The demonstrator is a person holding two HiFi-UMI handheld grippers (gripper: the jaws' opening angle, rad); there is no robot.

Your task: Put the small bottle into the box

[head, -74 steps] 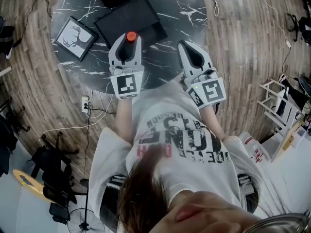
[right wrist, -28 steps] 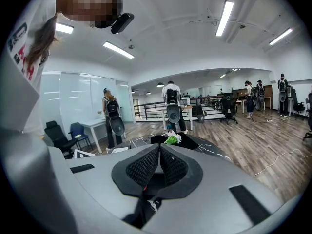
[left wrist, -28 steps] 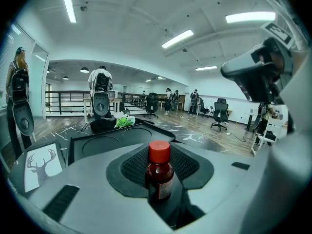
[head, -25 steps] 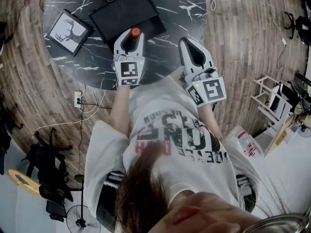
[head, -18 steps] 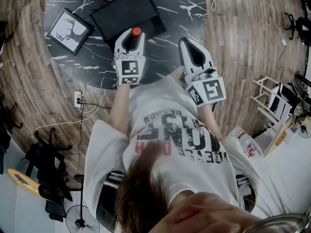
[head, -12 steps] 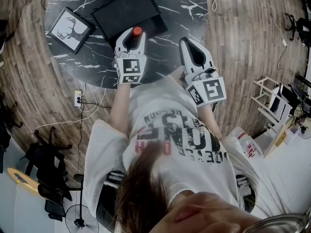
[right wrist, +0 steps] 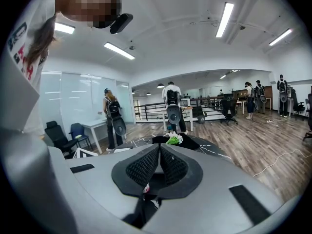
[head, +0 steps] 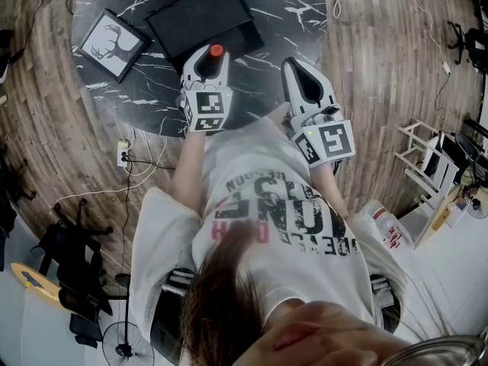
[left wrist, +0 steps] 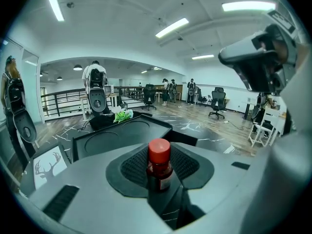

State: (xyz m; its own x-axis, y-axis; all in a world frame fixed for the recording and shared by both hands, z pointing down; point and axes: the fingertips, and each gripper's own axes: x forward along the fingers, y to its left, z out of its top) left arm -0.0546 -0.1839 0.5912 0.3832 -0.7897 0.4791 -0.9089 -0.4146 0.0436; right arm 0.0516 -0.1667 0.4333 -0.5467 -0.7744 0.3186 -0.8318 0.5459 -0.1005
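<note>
The small dark bottle (head: pixel 216 51) has a red cap and stands upright between the jaws of my left gripper (head: pixel 209 58), which is shut on its body. In the left gripper view the bottle (left wrist: pixel 159 165) rises between the black pads, just short of the box's near edge. The flat black box (head: pixel 200 20) lies on the black marble table (head: pixel 152 90); its lid (left wrist: pixel 117 135) appears closed and shows round embossed shapes. My right gripper (head: pixel 293 64) hangs by the table's near right edge, its pads (right wrist: pixel 168 167) meeting at the tips with nothing between them.
A framed deer picture (head: pixel 114 44) lies on the table left of the box. A black bag with something green (left wrist: pixel 123 115) sits beyond the box. A power strip and cables (head: pixel 124 155) lie on the wooden floor by the table's near left.
The left gripper with the bottle has edged slightly right, closer to the box's near edge. The right gripper has stayed where it was.
</note>
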